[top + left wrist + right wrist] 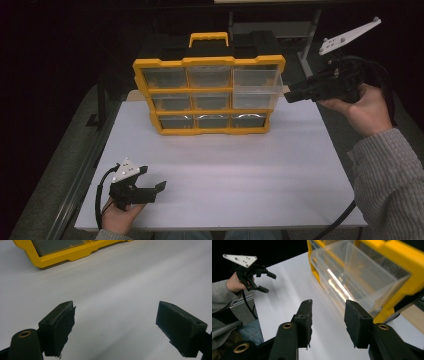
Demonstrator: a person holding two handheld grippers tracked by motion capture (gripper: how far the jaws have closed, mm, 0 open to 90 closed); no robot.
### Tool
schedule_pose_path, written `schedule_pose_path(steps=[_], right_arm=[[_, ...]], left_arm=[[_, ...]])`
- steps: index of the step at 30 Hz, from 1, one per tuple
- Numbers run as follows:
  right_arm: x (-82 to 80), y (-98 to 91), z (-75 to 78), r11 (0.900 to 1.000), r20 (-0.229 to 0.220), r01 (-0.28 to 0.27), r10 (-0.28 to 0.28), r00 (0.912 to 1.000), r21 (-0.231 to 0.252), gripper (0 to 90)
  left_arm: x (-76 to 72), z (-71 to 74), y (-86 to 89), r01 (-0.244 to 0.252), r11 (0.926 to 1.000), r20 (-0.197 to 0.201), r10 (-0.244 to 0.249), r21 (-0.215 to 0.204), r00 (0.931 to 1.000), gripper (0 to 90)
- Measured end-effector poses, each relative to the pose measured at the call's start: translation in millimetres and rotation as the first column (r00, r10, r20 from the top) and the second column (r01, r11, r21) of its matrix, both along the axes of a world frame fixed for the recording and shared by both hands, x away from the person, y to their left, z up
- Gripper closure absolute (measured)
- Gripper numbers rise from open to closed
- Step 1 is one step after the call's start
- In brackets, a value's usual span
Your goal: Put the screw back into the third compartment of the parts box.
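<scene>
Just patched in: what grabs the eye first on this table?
The yellow organizer standing at the back of the white table, with one clear drawer at its upper right pulled out. The right gripper hovers open beside that drawer; the left gripper rests open near the front left corner.

Each claw — left claw [150, 182], right claw [295, 95] — is black, with two blocky jaws, brass-coloured pivot bushings, a grey three-cornered plate with small holes, and a trailing black cable. The sleeve [392, 175] is grey ribbed knit.
</scene>
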State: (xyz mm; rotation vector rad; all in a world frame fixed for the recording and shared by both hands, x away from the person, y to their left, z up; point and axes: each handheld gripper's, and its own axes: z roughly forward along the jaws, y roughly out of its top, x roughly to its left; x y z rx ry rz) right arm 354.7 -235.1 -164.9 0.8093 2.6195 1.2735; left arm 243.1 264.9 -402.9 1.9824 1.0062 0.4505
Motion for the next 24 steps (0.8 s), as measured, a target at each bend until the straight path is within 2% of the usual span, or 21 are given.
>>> schedule_pose_path(steps=[4, 8, 9, 18, 19, 20, 22, 24], right_arm=[[-6.6, -7.6, -14.0, 0.9998, -0.008, 0.007, -0.007, 0.9999, 0.017, 52.4], [-12.4, -11.3, -24.7, 0.9997, -0.004, 0.015, -0.015, 0.9999, 0.019, 48.9], [-16.1, -12.6, -34.3, 0.9997, 0.001, 0.018, -0.018, 0.9998, 0.017, 46.6], [-25.8, -11.9, -88.9, 0.999, -0.015, 0.044, -0.044, 0.9989, -0.007, 38.7], [-25.8, -11.9, -88.9, 0.999, -0.015, 0.044, -0.044, 0.9989, -0.007, 38.7], [-25.9, -12.6, -100.2, 0.9987, -0.023, 0.05, -0.05, 0.9985, -0.008, 37.6], [-26.0, -12.8, -110.1, 0.9983, -0.029, 0.057, -0.057, 0.9979, -0.016, 36.2], [-26.5, -12.9, -118.8, 0.9972, -0.035, 0.072, -0.072, 0.9968, -0.021, 34.4]], left_arm=[[-0.1, -0.1, -0.5, -0.002, 1.0, 0.004, 0.002, -0.003, 1.0, 14.6], [0.0, 0.6, 0.2, 0.004, 0.9999, 0.002, -0.004, 0.013, 1.0, 14.6], [-0.2, -0.1, -1.3, -0.004, 1.0, 0.001, 0.004, -0.006, 1.0, 14.6], [-0.1, -0.3, -1.0, -0.002, 1.0, 0.003, 0.002, 0.002, 1.0, 14.6], [-0.1, -0.3, -1.0, -0.002, 1.0, 0.003, 0.002, 0.002, 1.0, 14.6], [0.0, -0.5, -1.4, -0.004, 1.0, 0.005, 0.004, -0.005, 1.0, 14.6], [0.0, 0.4, -0.8, 0.004, 1.0, 0.009, -0.004, 0.009, 1.0, 14.6], [-0.1, 0.2, -1.3, 0.0, 1.0, 0.013, 0.0, -0.001, 0.9999, 14.6]])
